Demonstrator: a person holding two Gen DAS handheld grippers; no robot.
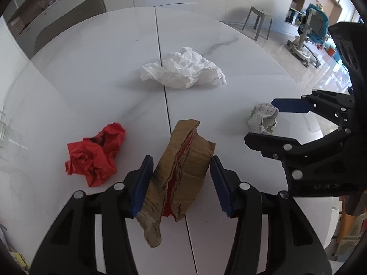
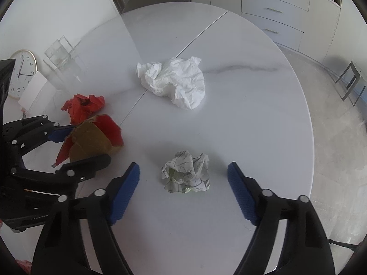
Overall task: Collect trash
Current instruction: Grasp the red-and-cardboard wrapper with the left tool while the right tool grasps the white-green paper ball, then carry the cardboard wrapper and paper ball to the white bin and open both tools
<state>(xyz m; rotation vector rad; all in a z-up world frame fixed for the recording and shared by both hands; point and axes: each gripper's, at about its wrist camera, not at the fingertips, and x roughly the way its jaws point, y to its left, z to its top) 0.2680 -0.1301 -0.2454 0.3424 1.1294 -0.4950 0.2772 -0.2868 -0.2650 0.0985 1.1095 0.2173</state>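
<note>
A crumpled red paper (image 1: 96, 154) lay on the white marble table (image 1: 91, 73) just left of the left tongs (image 1: 181, 184). Those tongs stood at a middling width around a torn brown cardboard piece with a red inner face (image 1: 181, 165); the left blue pad (image 1: 141, 185) touched the cardboard's side, while the right pad stood just off its other edge, so a firm grip could not be told. Ahead of both tongs, well beyond the cardboard, sat a large crumpled white tissue (image 1: 183, 71). Further right, the right tongs (image 2: 183, 194) were spread wide on either side of a small crumpled printed paper ball (image 2: 187, 175), which rested on the table between the blue pads (image 2: 126, 194) and clear of both. In the right wrist view a wall clock (image 2: 21, 73) leaned at the far left beyond the left tongs, beside a clear glass container (image 2: 59, 55).
</note>
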